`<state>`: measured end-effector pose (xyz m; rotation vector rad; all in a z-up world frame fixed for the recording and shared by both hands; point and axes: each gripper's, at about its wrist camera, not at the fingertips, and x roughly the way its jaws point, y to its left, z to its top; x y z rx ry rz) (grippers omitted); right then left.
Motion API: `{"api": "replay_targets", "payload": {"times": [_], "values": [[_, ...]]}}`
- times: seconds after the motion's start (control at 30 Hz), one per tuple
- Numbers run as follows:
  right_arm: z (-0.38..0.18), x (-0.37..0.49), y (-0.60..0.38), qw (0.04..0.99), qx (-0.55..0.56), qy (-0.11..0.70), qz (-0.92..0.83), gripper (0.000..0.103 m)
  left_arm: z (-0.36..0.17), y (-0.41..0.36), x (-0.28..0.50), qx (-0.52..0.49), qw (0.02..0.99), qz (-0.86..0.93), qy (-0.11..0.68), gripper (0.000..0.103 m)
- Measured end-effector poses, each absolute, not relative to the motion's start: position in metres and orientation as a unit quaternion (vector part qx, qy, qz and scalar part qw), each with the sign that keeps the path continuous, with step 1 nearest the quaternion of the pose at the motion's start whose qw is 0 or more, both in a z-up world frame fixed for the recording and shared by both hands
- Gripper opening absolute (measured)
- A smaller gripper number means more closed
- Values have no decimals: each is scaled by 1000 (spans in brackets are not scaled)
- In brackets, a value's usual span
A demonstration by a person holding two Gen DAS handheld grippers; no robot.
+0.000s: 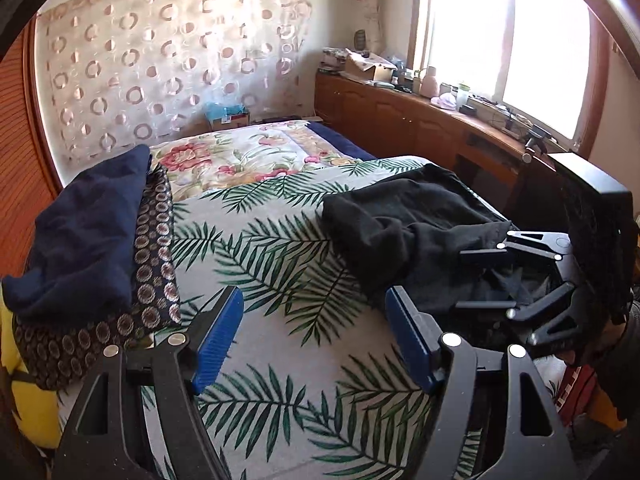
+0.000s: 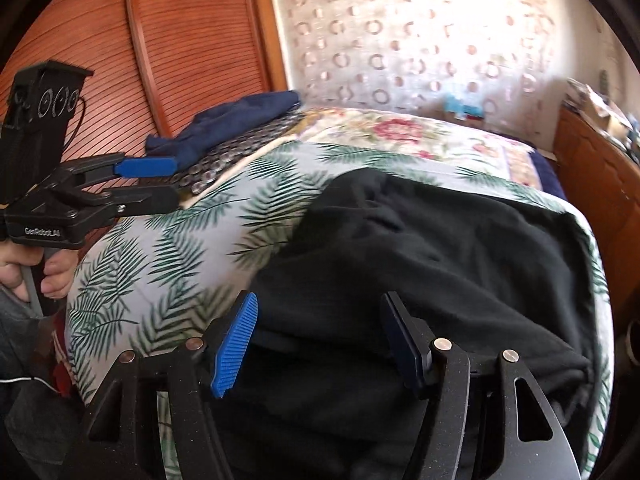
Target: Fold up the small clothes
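Both grippers [image 1: 314,336] [image 2: 320,344] apparently agape, empty.

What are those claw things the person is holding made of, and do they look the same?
Both alike: the left gripper and right gripper have black angular frames with silver rivets, ribbed blue pads, and a boxy black top. The left reads "GenRobot.AI" in white.

Matt black knit garment [image 2: 440,248] on the bed's smooth printed cotton cover [image 1: 280,264]; ribbed blue rubber pads [image 2: 234,344], glossy wooden cabinets [image 1: 400,120].

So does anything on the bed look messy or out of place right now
The black garment lies rumpled on the leaf-print sheet, bunched rather than folded. The navy garment sits loosely on a patterned cloth. Nothing looks spilled or damaged.
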<state>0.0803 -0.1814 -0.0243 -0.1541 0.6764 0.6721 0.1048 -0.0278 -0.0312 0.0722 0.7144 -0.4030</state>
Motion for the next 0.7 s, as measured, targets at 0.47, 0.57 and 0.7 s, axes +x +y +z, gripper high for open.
{"api": "replay_targets", "payload": {"times": [0.47,0.57,0.7], "values": [[-32,98,-205,867,-125,358,323,34,-35,-13,99,20,919,-191,345,74],[-17,101,-224,873,-109,345,327,11,-34,-16,100,19,918,-193,345,74],[20,113,-258,896,-97,307,306,10,-34,-19,100,20,918,-197,343,74]]}}
